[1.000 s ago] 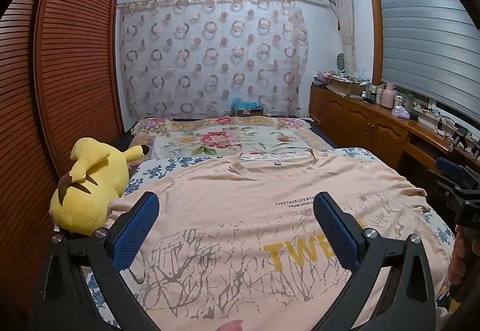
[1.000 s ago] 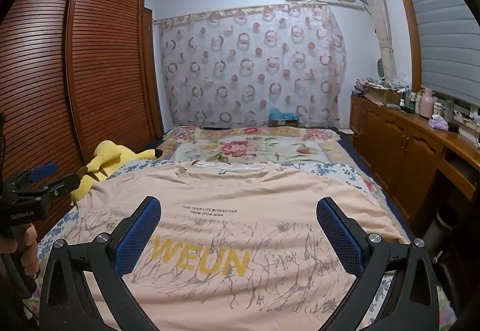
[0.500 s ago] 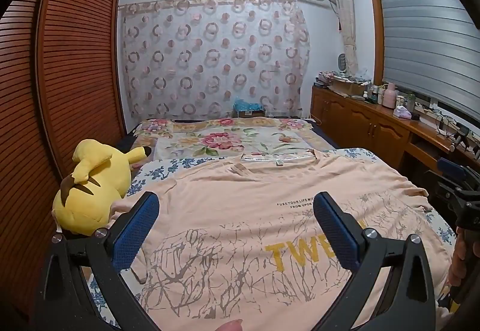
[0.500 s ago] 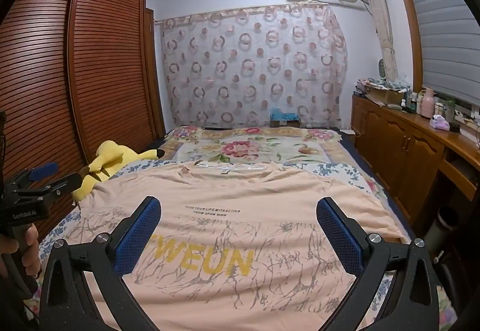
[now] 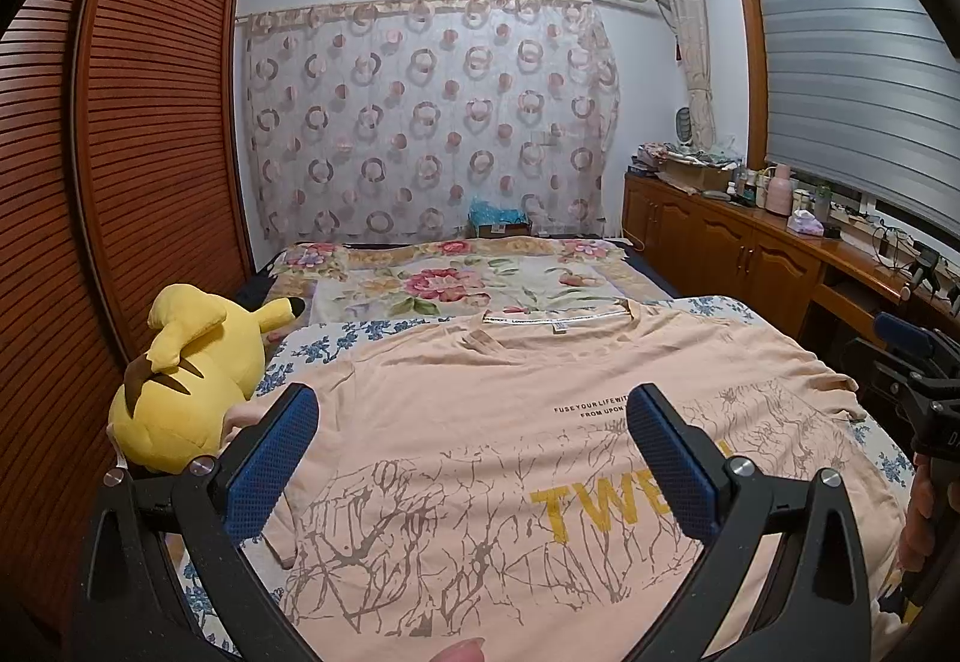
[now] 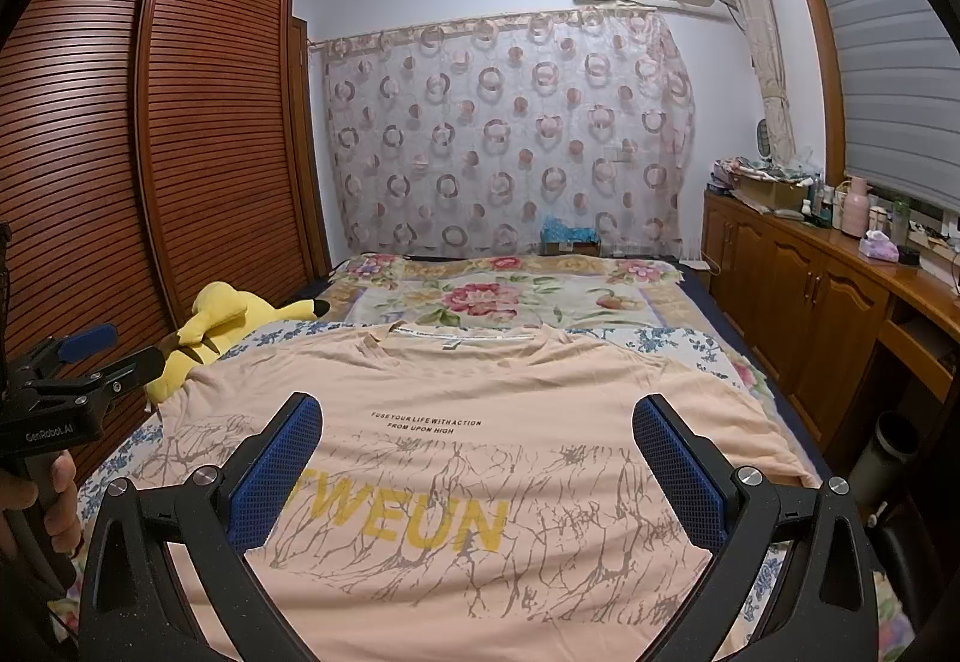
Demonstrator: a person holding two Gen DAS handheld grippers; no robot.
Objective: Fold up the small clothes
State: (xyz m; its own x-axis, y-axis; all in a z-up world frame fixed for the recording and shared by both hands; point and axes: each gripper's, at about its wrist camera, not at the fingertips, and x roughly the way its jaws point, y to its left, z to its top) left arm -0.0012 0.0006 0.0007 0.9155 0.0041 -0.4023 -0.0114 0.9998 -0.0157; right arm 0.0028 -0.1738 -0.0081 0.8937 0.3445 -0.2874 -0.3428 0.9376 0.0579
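Both grippers (image 5: 474,416) (image 6: 477,422) a little higher than before, spread wide above flat T-shirt (image 6: 480,380)

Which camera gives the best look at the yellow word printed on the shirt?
The right wrist view: the yellow word shows nearly whole, reading roughly "TWEUN". In the left wrist view, a finger of the left tongs hides everything after "TWE".

T-shirt (image 6: 480,410) on bed (image 6: 690,344), plush toy (image 5: 186,380) left.

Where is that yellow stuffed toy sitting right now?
In both views the yellow stuffed toy lies at the bed's left edge, beside the wooden wardrobe doors, just left of the peach T-shirt.
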